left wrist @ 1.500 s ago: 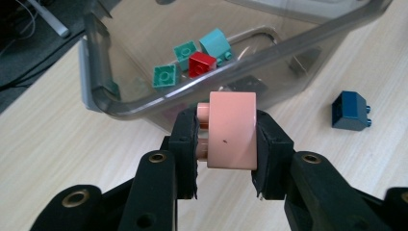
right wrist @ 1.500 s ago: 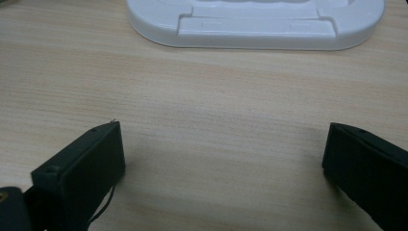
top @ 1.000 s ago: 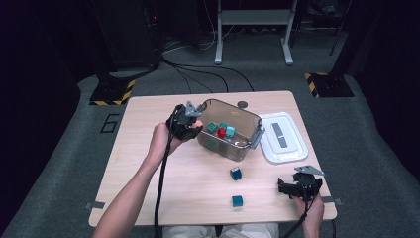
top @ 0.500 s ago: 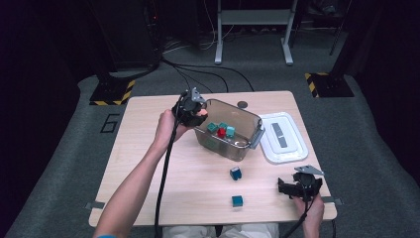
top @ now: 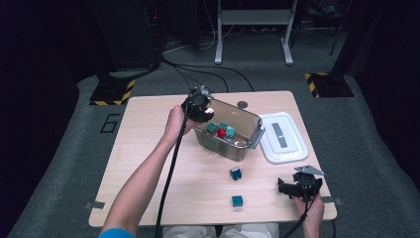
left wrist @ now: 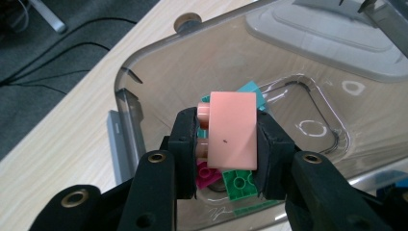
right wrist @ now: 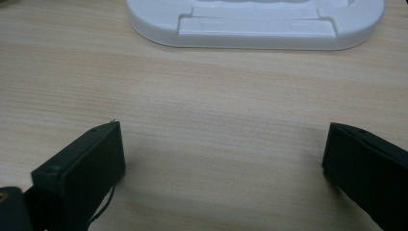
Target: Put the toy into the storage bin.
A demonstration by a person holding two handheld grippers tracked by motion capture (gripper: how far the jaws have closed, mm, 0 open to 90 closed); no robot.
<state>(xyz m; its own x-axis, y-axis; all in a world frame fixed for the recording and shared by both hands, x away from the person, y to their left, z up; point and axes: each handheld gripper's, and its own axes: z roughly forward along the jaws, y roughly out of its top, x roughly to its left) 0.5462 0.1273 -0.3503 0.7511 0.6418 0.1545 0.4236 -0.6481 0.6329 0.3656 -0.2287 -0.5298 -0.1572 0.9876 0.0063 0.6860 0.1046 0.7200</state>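
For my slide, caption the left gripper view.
Left gripper holding a pink brick above the clear bin.

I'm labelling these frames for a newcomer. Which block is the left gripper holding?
Start at the clear plastic bin mid-table. Over its near-left corner, the left gripper clamps a block. It is pale pink; the blocks below are teal, red, magenta and green.

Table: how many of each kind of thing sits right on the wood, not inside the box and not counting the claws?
Teal plastic toy blocks: 2
Clear plastic box: 1
White plastic lid: 1
Small dark round disc: 1
Total: 5
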